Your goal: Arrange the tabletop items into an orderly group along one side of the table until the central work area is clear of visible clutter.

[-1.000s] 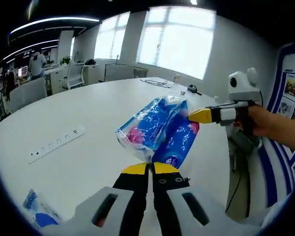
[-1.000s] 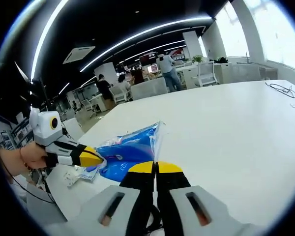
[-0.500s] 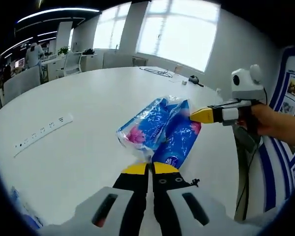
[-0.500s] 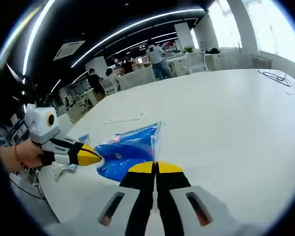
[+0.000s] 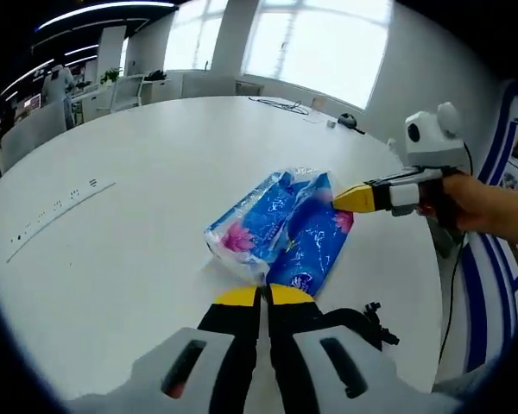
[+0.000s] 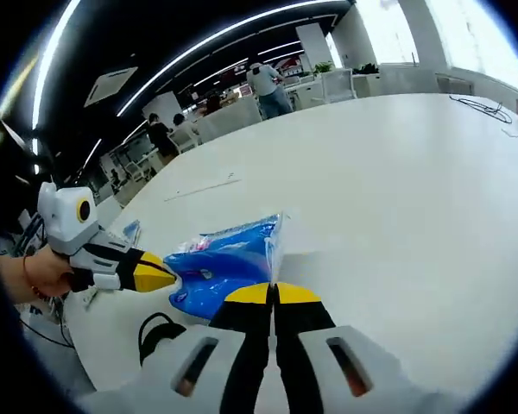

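Left gripper (image 5: 261, 296) jaws together, clamped on the near end of the blue tissue pack (image 5: 281, 231) — yellow tips pinching the wrapper seam. Right gripper (image 6: 274, 294) likewise closed, nipping the opposite end of the same pack (image 6: 224, 267). Pack stretched between the two grippers, over the white table (image 5: 138, 224); contact with the tabletop not clear. Pink flower print on the pack's near-left corner in the left gripper view.

Beside the pack, toward the table edge: black cable (image 5: 373, 312) just under the left gripper, seen as a loop (image 6: 155, 330) in the right gripper view. A hand (image 5: 483, 205) on the right gripper's handle, past the pack's far end.

Beyond the pack, well apart: white power strip (image 5: 56, 218) lying flat on the table. Farther still — dark cord (image 5: 281, 105) near the far edge, then office chairs (image 5: 125, 90) and bright windows (image 5: 315, 43). A second small blue packet (image 6: 129, 231) past the pack in the right gripper view, people standing (image 6: 263, 86) far behind.
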Motion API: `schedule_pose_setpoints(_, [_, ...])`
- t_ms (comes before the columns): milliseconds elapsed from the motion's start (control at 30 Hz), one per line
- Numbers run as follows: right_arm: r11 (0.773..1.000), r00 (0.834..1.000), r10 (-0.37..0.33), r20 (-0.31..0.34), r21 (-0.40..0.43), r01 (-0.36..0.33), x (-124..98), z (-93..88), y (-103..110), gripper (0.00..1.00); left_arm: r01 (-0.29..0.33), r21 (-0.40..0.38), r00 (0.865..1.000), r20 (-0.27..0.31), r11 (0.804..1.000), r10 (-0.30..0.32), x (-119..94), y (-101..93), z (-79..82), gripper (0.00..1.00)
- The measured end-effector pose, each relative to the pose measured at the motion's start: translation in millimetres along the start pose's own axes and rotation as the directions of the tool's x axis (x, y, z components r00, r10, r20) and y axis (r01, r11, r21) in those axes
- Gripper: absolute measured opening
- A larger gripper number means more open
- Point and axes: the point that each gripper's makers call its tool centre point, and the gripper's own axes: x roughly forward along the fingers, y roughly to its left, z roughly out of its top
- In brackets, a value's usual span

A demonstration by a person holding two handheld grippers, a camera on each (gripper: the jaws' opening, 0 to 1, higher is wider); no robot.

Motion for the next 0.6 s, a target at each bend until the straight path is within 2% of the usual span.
schedule_pose_setpoints(600, [1.000,0.999,-0.006,-0.050,0.019,0.007,9,-22.8,-7,0.00,-0.003,-0.009,1.000,-0.031,1.000,0.003,8,1.0,-14.5,0.00])
